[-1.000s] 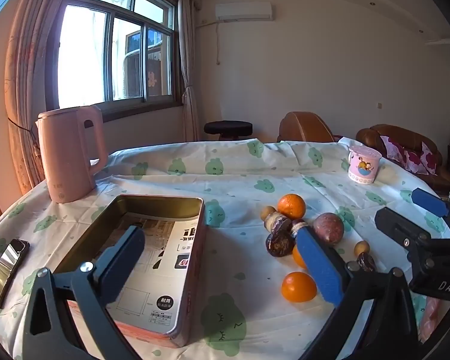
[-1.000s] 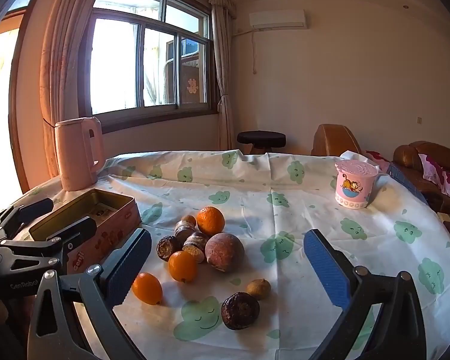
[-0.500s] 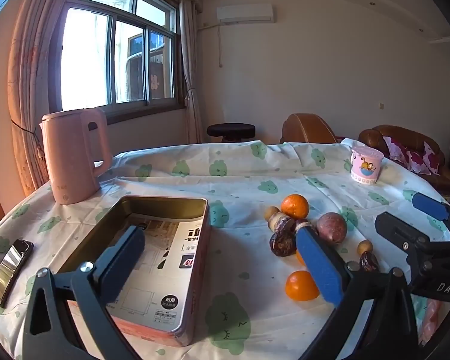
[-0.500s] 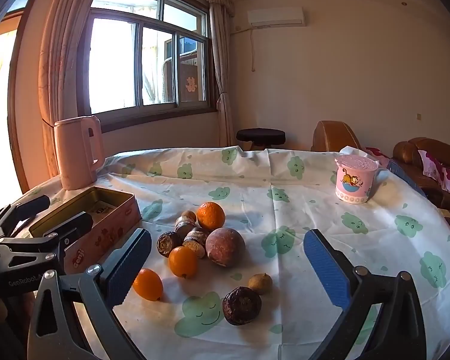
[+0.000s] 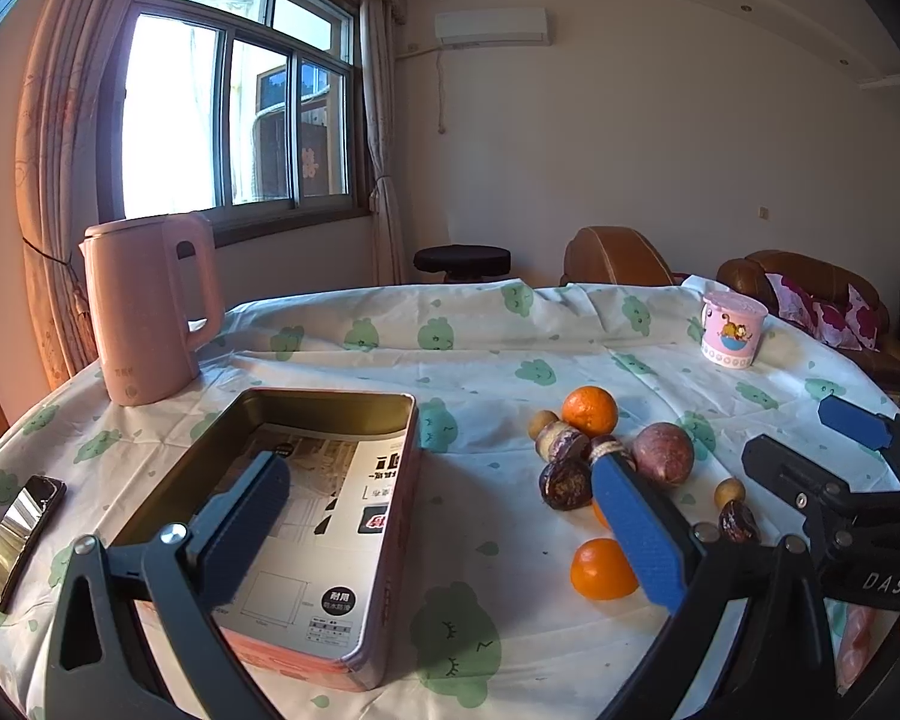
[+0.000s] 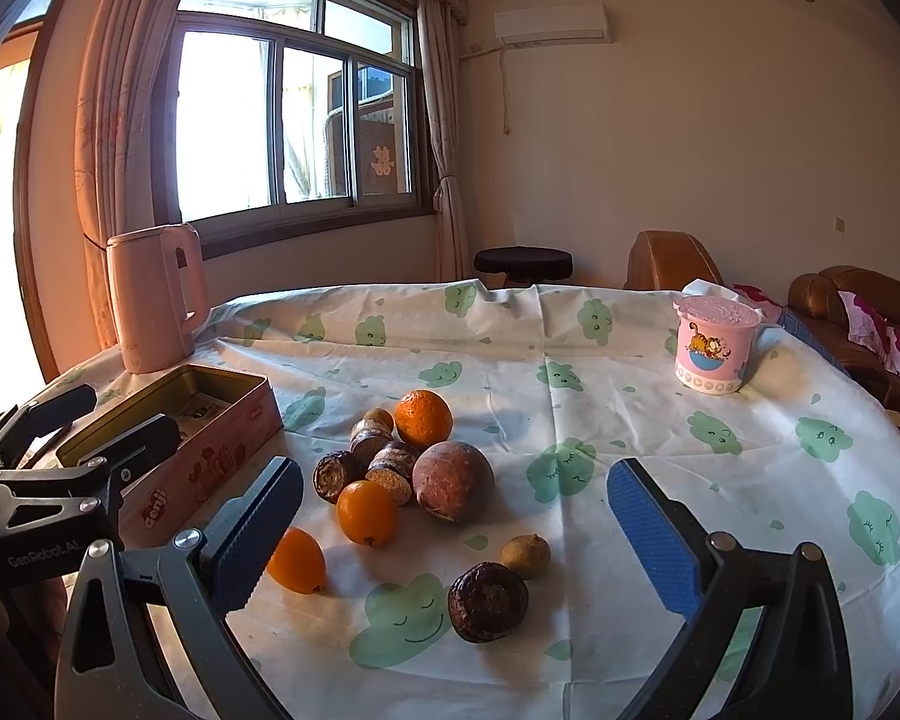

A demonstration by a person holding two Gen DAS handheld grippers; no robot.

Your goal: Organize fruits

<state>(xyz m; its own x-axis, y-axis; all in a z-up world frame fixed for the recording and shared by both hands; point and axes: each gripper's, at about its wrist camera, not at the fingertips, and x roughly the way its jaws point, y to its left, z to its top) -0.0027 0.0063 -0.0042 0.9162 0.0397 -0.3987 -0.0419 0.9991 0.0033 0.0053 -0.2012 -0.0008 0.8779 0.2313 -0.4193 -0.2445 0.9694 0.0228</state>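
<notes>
The left gripper (image 5: pixel 444 516) hangs low over the table's near edge with its blue pads spread wide and nothing between them — one finger (image 5: pixel 243 519) over the open tin (image 5: pixel 390 516), the other (image 5: pixel 642 531) in front of the fruit pile. Compared with a second ago it has tipped back a touch: the tin, the pink kettle (image 5: pixel 147 306) and the fruit all sit a little lower in its view and more of the far tablecloth (image 5: pixel 480 372) shows. The right gripper (image 6: pixel 456 525) is just as widely parted and holds nothing either; it has eased slightly closer to the fruit, which now looks a bit larger between its fingers, and it touches none of it.

The fruit has not moved. It lies on the cloth just beside the tin: an orange (image 6: pixel 423 418) at the back, a cluster of dark wrinkled fruits (image 6: pixel 369 459) in front of it, a big reddish-purple passion fruit (image 6: pixel 453 481) touching them, and two small oranges (image 6: pixel 366 512) nearer the grippers — one (image 6: pixel 296 560) right by the right gripper's left pad. A small brown fruit (image 6: pixel 525 555) and a dark round one (image 6: pixel 487 601) lie a little apart, nearest the right gripper. The tin holds only a printed paper sheet (image 5: pixel 324 516). A phone (image 5: pixel 18 531) lies by the table's edge, and a pink cartoon cup (image 6: pixel 714 343) stands well away at the far side
</notes>
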